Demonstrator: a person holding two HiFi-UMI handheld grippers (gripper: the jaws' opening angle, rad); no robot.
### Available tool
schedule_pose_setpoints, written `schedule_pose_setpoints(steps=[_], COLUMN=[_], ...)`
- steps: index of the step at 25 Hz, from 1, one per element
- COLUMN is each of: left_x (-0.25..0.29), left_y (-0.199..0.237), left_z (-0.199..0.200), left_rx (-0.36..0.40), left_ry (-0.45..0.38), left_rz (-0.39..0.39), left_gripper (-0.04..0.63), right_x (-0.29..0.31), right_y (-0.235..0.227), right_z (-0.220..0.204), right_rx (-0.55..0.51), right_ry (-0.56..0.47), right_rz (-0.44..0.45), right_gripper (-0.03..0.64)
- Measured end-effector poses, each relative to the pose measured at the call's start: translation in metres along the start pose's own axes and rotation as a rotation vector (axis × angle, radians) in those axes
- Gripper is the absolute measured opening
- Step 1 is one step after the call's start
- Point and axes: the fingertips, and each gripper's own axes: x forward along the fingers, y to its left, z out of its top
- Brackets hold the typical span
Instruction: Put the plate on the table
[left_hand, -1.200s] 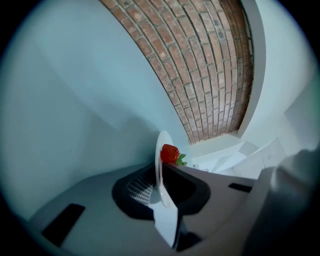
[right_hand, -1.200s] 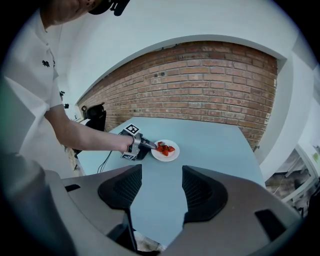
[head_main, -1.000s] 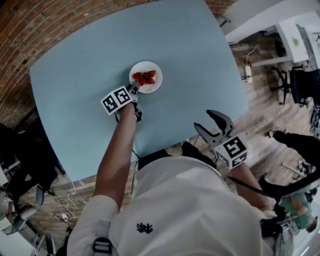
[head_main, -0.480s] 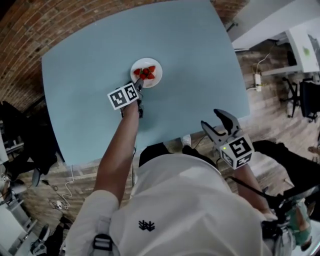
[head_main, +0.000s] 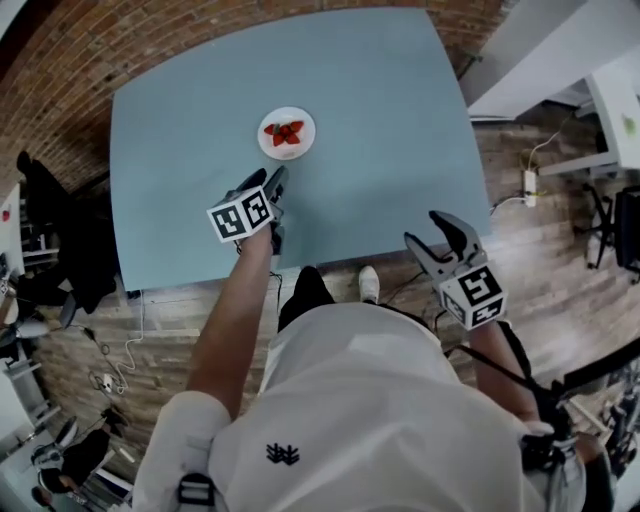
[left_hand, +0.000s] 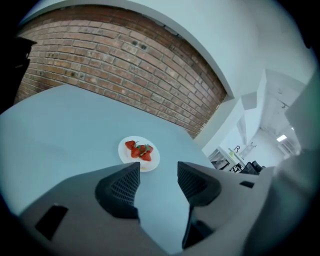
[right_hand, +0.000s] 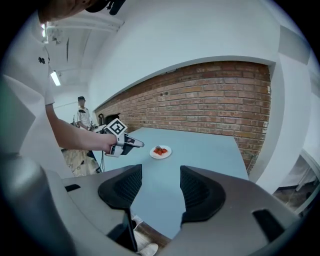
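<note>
While the white plate (head_main: 301, 147) of red strawberries (head_main: 285, 131) rests flat on the pale blue counter (head_main: 390, 110), the left gripper (head_main: 267, 178) hovers near the plate on the person's side. It does not touch the plate, and its fingers (left_hand: 123, 186) are spread wide with only bare counter between them. Well apart from the plate, toward the person's right, the right gripper (head_main: 425, 229) likewise has its fingers (right_hand: 125, 186) apart and empty. Beyond the plate runs a brick wall (left_hand: 125, 65).
</note>
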Motion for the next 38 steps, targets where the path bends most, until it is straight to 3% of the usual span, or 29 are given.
schedule_pose_setpoints(steps=[6,10,13,15,16,19,30,38], left_x=[-0.088,-0.147,-0.183,-0.199,-0.205,-0.218,-0.29,-0.343], left_y=[-0.078,-0.121,-0.145,-0.157,-0.161,-0.174,-0.198,-0.184], left_z=[-0.011,-0.035,-0.058,-0.069,-0.071,-0.076,-0.101,-0.134], left_rx=[0.05,0.087,0.136,0.158,0.159,0.166,0.313,0.356], left_ry=[-0.159,-0.205,-0.21,-0.217,-0.224,-0.237,-0.208,-0.183], left_rz=[-0.071,-0.123,-0.141,-0.155,-0.166,-0.209,-0.356,-0.373], left_gripper=[0.221,0.197,0.096,0.032,0.002,0.002,0.001,0.001], right_x=[-0.022,-0.025,-0.028,-0.031,-0.032,-0.033,-0.043,-0.06], right_y=[0.002,0.026,0.043,0.054,0.058,0.073,0.158,0.223], right_z=[-0.007,-0.015,-0.013,-0.009,-0.006,0.0,0.009,-0.001], right_rx=[-0.034,-0.08,-0.124,-0.151,-0.17,-0.218,-0.261,-0.275], right_ry=[-0.049,-0.029,-0.036,-0.051,-0.059,-0.063,-0.05,-0.053], right_rz=[0.137,0.275,0.322,0.339,0.345,0.359,0.367,0.362], right_gripper=[0.239,0.237,0.085,0.013,0.009,0.009,0.009,0.009])
